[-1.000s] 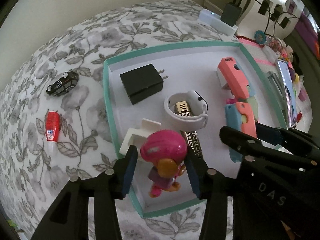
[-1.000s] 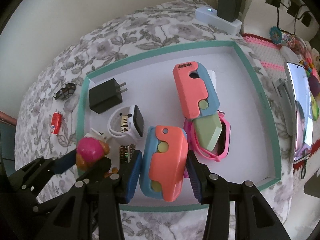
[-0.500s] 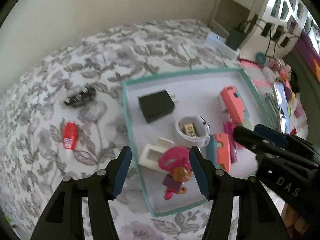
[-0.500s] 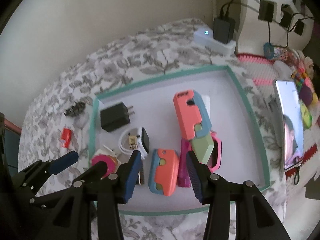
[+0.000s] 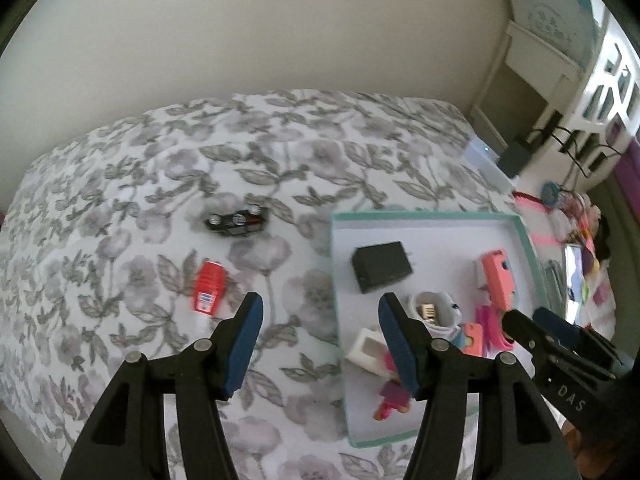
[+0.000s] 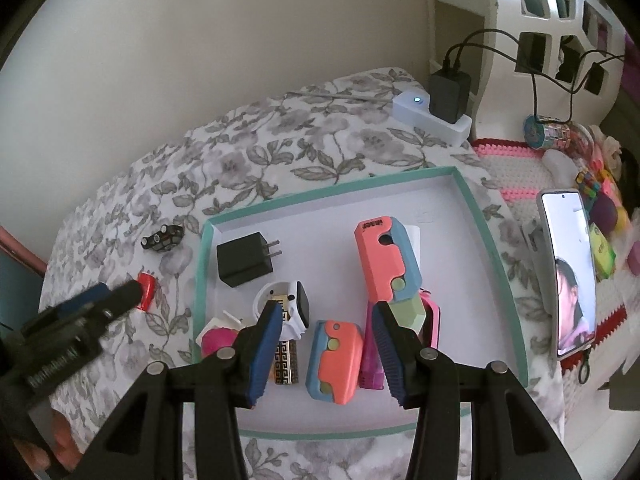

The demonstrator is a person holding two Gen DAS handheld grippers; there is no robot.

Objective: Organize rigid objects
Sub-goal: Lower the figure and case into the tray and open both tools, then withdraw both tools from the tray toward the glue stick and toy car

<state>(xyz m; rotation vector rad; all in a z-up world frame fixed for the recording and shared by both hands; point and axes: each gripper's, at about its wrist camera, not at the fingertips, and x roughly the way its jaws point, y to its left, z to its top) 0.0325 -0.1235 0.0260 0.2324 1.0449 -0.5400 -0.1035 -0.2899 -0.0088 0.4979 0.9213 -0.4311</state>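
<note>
The teal-rimmed tray (image 5: pixel 424 216) (image 6: pixel 328 196) holds a black charger (image 6: pixel 244 258), a white smartwatch (image 6: pixel 294 308), a pink-headed figure (image 5: pixel 390 396), a white adapter (image 5: pixel 366 350) and two coral-and-blue toys (image 6: pixel 336 362) (image 6: pixel 384 264). A toy car (image 5: pixel 236 220) and a small red tube (image 5: pixel 209 288) lie on the floral bedspread left of the tray. My left gripper (image 5: pixel 320 304) hangs open and empty above the bedspread by the tray's left rim. My right gripper (image 6: pixel 326 312) hovers over the smaller coral toy with its jaws opening, touching nothing.
A phone (image 6: pixel 568 276) stands propped right of the tray on a crochet mat. A white power strip (image 6: pixel 432 114) with a black plug sits at the bed's far corner by the wall. Small toys crowd the far right. The left gripper's fingers (image 6: pixel 116 292) show near the red tube.
The left gripper has risen from the pink figure, which stays in the tray, and swung left over the bedspread. The right gripper has lifted off the small coral toy, its jaws wider.
</note>
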